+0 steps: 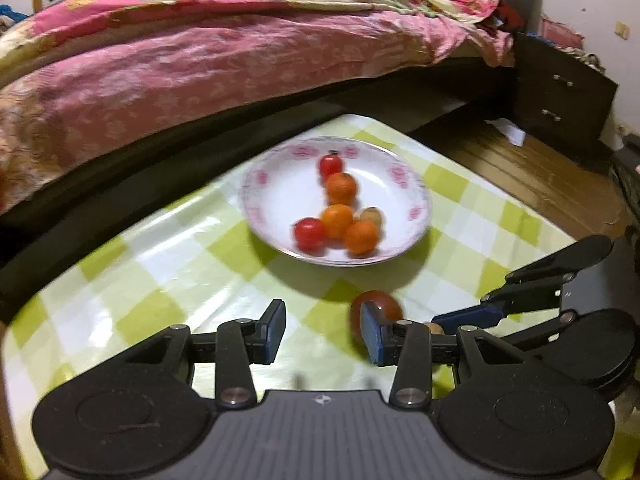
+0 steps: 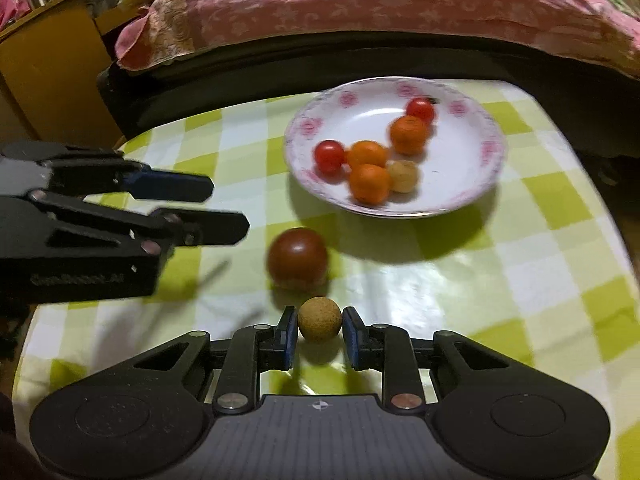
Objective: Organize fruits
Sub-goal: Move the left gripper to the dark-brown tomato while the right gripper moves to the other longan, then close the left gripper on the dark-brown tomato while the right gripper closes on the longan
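The right gripper (image 2: 319,334) is clamping a tan ball-shaped fruit (image 2: 319,318) just above the checked tablecloth (image 2: 540,264). The left gripper (image 1: 323,330) is hovering with jaws spread, empty, beside a dark red tomato (image 2: 297,258). The plate (image 2: 476,184) is holding six fruits.

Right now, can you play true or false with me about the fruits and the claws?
1. The plate holds six fruits. True.
2. The right claw has a tan ball-shaped fruit between its fingers. True.
3. The big dark red tomato sits on the plate. False: it lies on the checked tablecloth, in front of the plate.
4. The left claw is squeezing an orange. False: it is open and holds nothing.
5. The plate is plain blue. False: it is white with pink flowers.
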Demonstrator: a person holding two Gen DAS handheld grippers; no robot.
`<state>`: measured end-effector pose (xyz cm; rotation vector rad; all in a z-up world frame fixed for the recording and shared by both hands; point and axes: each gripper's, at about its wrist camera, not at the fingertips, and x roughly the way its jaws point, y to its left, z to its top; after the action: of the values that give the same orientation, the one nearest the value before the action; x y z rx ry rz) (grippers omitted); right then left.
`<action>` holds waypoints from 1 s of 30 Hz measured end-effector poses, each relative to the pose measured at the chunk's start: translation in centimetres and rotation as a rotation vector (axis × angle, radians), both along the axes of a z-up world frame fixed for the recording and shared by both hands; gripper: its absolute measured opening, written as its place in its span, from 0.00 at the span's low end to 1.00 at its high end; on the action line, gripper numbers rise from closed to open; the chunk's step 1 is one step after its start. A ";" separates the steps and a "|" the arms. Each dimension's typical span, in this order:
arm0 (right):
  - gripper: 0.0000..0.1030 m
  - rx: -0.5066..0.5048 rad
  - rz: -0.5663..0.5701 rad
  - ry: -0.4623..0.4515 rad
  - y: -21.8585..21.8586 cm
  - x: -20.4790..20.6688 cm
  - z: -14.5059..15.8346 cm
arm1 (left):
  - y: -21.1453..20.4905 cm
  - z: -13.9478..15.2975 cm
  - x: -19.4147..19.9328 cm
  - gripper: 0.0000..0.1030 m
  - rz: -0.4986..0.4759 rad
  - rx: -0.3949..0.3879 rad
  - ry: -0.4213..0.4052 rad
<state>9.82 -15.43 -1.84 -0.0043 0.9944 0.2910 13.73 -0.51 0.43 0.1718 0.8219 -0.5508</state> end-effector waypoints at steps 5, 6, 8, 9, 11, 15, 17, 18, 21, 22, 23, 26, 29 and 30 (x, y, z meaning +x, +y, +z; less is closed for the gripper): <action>0.21 0.003 -0.053 0.015 -2.1 -1.0 0.6 | -2.0 -1.1 -0.1 0.47 -0.045 0.008 0.019; 0.21 0.013 -0.062 0.013 -2.5 -1.1 0.5 | -2.3 -1.3 -0.1 0.47 -0.054 0.013 0.023; 0.21 0.032 -0.076 0.014 -2.9 -1.1 0.2 | -2.9 -1.8 -0.3 0.47 -0.064 0.031 0.026; 0.21 0.037 -0.077 0.018 -3.1 -1.1 0.0 | -3.3 -2.1 -0.2 0.48 -0.067 0.040 0.028; 0.21 0.045 -0.067 0.024 -3.1 -0.8 -0.2 | -3.7 -2.3 -0.2 0.49 -0.081 0.036 0.031; 0.22 0.039 -0.047 0.012 -3.2 -0.2 -0.3 | -4.6 -2.9 0.3 0.55 -0.091 0.042 0.030; 0.22 0.037 -0.053 0.014 -3.7 0.1 -0.5 | -4.8 -3.1 0.7 0.55 -0.086 0.025 0.043; 0.22 0.035 -0.060 0.014 -4.0 0.3 -0.6 | -5.0 -3.2 0.9 0.56 -0.086 0.019 0.051; 0.22 0.029 -0.065 0.021 -4.8 0.5 -0.9 | -5.6 -3.5 1.2 0.56 -0.092 0.018 0.052; 0.22 0.023 -0.066 0.023 -4.9 0.4 -1.0 | -5.8 -3.6 1.2 0.56 -0.095 0.019 0.055; 0.22 0.015 -0.065 0.022 -5.0 0.4 -0.9 | -6.0 -3.7 1.2 0.55 -0.098 0.019 0.055; 0.22 0.001 -0.082 0.014 -5.6 0.4 -0.8 | -6.5 -4.0 1.2 0.53 -0.103 0.023 0.051; 0.22 -0.004 -0.100 0.018 -6.1 0.5 -0.9 | -6.9 -4.1 1.2 0.49 -0.109 0.020 0.053; 0.22 -0.005 -0.102 0.022 -6.2 0.5 -1.1 | -7.0 -4.2 1.2 0.49 -0.109 0.022 0.051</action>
<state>10.30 -21.61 -2.91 0.0449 1.0140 0.1957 14.93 -7.55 -3.73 0.2245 0.8725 -0.6508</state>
